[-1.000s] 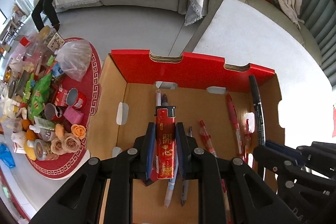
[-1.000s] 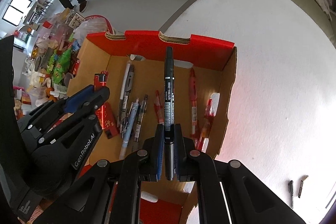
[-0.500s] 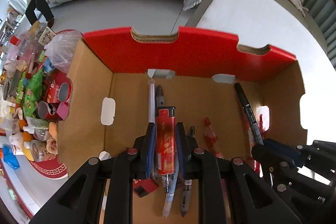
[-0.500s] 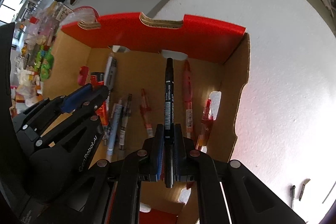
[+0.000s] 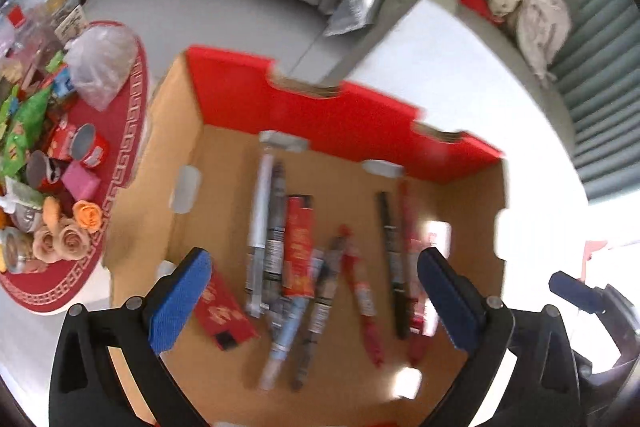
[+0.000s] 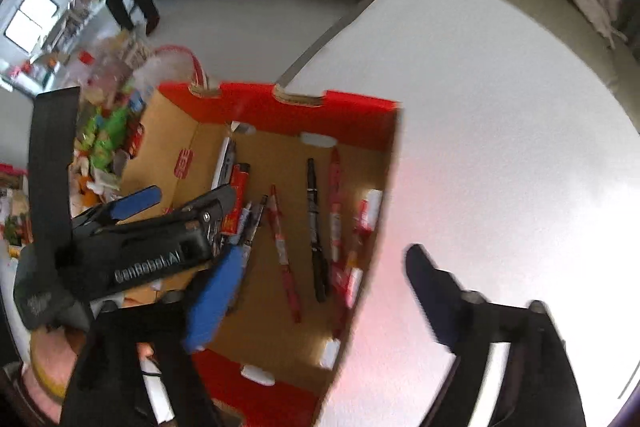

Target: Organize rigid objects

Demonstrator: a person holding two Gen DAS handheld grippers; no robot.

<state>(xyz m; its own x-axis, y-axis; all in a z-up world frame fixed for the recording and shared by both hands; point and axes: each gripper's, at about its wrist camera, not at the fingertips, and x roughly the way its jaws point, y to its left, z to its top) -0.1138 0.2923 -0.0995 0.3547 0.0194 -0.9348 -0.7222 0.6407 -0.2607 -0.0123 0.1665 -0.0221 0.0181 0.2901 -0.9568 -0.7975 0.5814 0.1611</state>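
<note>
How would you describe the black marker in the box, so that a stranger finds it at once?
Look inside the open cardboard box with the red inner wall, on the white table. On its floor, towards the right side, lies the black marker, beside a red pen. It is the only all-black pen there.

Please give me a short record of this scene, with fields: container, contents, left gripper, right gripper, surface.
container: cardboard box, red outside, top open
contents: red lighter, black marker, several pens, all lying on the box floor
left gripper: open, nothing between the pads; jaws have just been opening, lighter lies below
right gripper: open, nothing held; jaws have just been opening, marker lies in the box
surface: white table, box at its edge
</note>
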